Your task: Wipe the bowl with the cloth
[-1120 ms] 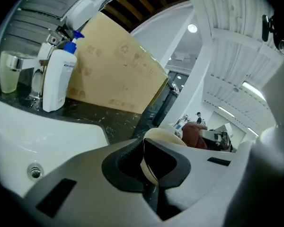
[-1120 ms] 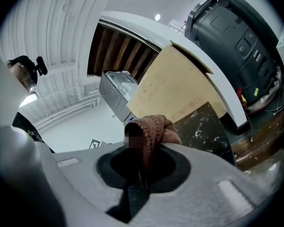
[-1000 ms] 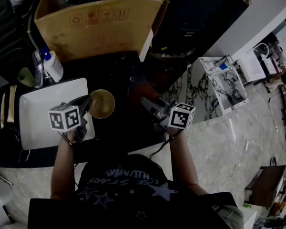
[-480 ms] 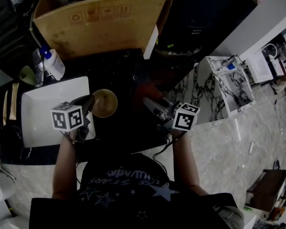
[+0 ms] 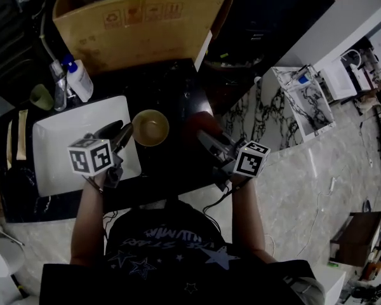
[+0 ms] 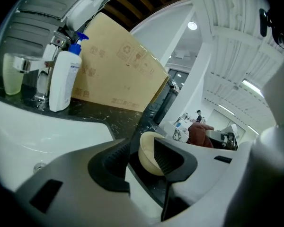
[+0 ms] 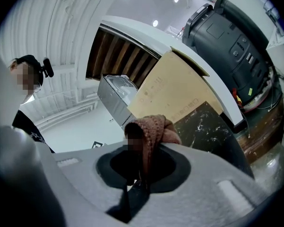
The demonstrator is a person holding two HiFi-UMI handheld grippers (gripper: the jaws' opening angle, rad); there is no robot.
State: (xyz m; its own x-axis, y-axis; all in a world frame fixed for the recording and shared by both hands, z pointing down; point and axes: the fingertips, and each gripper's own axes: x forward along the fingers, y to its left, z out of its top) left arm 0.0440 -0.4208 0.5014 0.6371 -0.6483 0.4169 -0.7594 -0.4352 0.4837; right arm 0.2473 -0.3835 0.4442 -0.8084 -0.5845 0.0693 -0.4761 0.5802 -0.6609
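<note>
the tan bowl [image 5: 150,127] sits upright on the dark counter [image 5: 178,94], just beside the white sink [image 5: 57,164]. the left gripper [image 5: 124,134] has just been opening its jaws; they stand apart with the bowl between them, unpressed. the right gripper [image 5: 206,140] is clamped on the reddish cloth [image 7: 154,129], off to the bowl's right.

Kitchen setting: white sink [image 5: 56,146], soap bottle [image 5: 81,84], dark marble counter [image 5: 178,100].
</note>
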